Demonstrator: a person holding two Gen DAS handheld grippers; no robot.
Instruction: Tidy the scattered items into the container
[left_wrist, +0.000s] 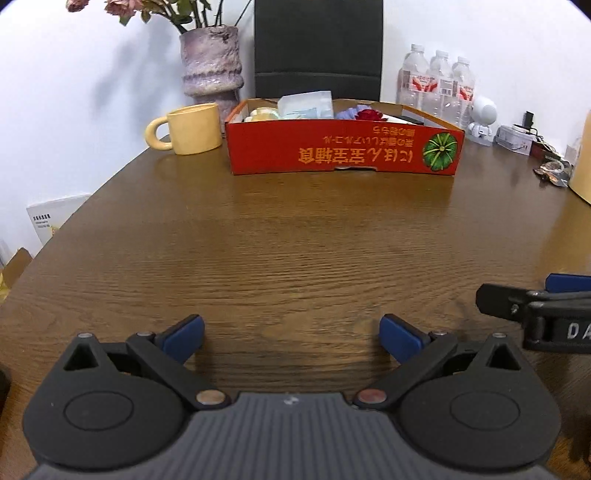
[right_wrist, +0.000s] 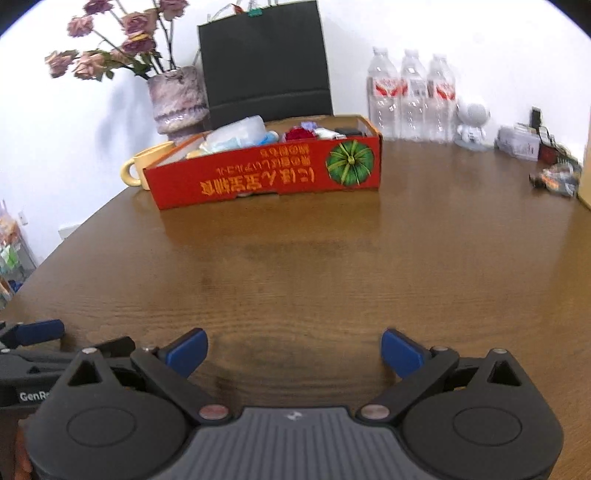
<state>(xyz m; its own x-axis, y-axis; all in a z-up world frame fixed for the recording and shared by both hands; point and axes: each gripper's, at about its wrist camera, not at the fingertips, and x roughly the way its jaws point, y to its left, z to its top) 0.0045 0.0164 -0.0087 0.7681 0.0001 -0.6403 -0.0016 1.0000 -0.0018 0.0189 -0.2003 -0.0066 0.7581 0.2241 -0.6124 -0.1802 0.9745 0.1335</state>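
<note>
both grippers sat low at the near edge of the table (left_wrist: 295, 240), side by side. my left gripper (left_wrist: 291, 338) had its blue fingers spread wide with nothing between them, and my right gripper (right_wrist: 294, 350) was the same — spread, holding nothing. the red box (left_wrist: 343, 147) lay straight ahead of both, well apart from the fingers, its long axis running across my view, left to right. from the left wrist it looked centred; from the right it sat off to the left, so i judged the left hand better lined up. one box, already holding a clear packet (left_wrist: 306, 105), a red flower (left_wrist: 367, 114) and other bits i couldn't separate. no loose item lay between fingers and box — the job looked about done. beyond it: one yellow mug (left_wrist: 186, 129), one vase (left_wrist: 212, 64), three water bottles (left_wrist: 439, 83).
</note>
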